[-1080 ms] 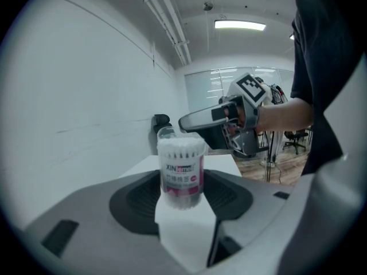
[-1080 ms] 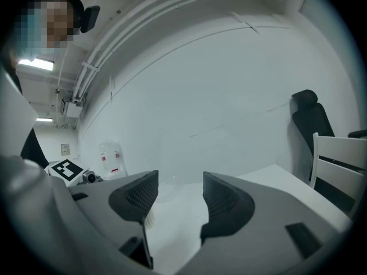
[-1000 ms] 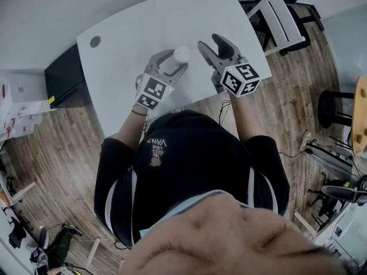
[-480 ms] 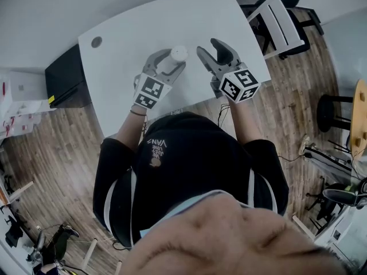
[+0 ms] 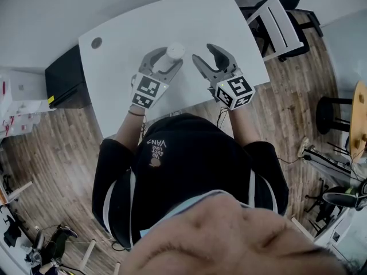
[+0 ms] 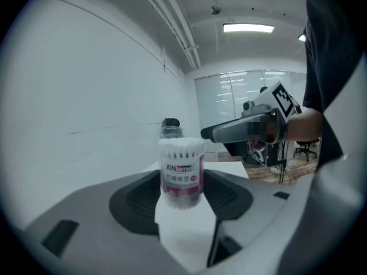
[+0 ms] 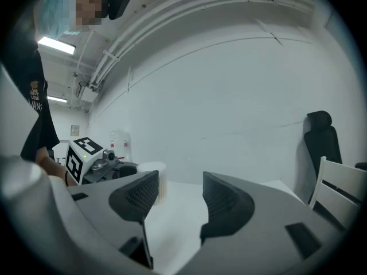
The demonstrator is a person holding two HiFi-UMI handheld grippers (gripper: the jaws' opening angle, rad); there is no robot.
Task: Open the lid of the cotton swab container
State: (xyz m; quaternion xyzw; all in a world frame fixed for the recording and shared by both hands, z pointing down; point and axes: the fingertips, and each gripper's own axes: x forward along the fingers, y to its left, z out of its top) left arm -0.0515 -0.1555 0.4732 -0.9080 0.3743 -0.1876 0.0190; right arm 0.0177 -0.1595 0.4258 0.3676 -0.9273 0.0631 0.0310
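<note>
Grey plastic, two items: the left gripper (image 5: 165, 59) and the right gripper (image 5: 205, 54). Each is carried by a hand at the near edge of the white table (image 5: 126, 22), with its marker cube towards the person.

Item 1, nearest. Left gripper: the jaws are set wide and closed on the lower body of the cotton swab container (image 6: 181, 171), with a pad seen against each side. The gripper is pitched slightly downward. The container is kept upright with its label towards the camera. Whether its base rests on the table cannot be told.

Item 2. Cotton swab container (image 5: 174, 51): a clear cylinder packed with white swabs, with a pink band on the label. The lid is judged to be in place on top, since nothing is seen lifted or set aside. Progress: the body is secured by the left gripper. The grasp on the lid and its removal are left to be done.

Item 3. Right gripper (image 7: 180, 196): the jaws are apart with nothing between them. It is held just to the right of the container, near but not touching. It is pointed almost level, past the container and not at it, and a turn towards the lid is judged necessary.

Item 4, farthest. Beyond the container, bare tabletop is seen. Well to the container's right, off the table edge, a white chair (image 5: 281, 22) is recorded.
</note>
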